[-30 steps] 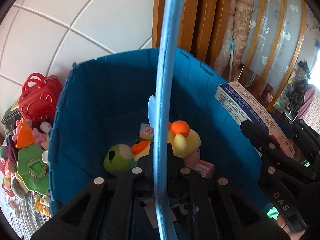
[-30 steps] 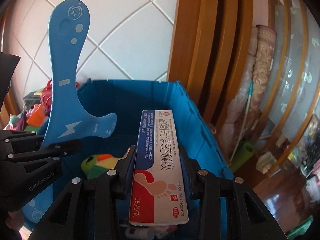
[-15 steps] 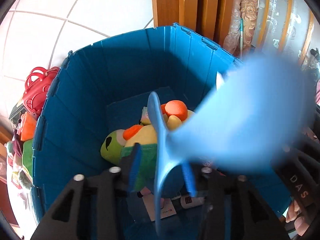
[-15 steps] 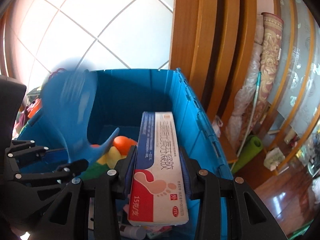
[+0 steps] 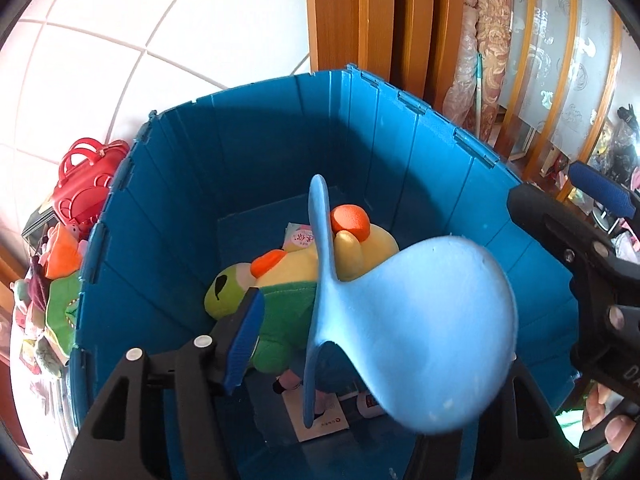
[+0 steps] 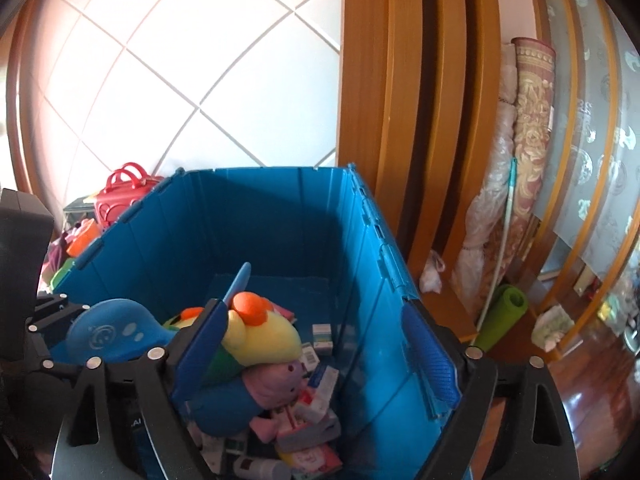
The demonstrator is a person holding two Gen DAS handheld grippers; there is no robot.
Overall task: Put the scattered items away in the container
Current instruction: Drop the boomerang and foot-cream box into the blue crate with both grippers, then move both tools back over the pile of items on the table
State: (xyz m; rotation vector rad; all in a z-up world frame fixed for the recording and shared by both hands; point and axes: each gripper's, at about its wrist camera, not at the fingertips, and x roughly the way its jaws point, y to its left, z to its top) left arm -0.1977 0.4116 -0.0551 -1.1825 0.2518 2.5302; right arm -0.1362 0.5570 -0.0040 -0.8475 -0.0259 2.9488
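Your left gripper (image 5: pixel 360 332) is spreading, the blue foam toy (image 5: pixel 420 320) loose between its jaws; let it drop into the bin (image 5: pixel 248 152) below. Your right gripper (image 6: pixel 316 356) opens empty.

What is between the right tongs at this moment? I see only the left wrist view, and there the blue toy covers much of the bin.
Observer: Nothing. In the right wrist view the right tongs are opening, and only the inside of the blue bin shows between them.
Operator: What does the toy hide near the yellow plush?
Observer: A pink plush lies against the near side of the yellow plush, on a heap of small boxes.
Operator: Is there any mark on the blue toy?
Observer: Yes, the blue foam toy bears a smiling face on its wide end.
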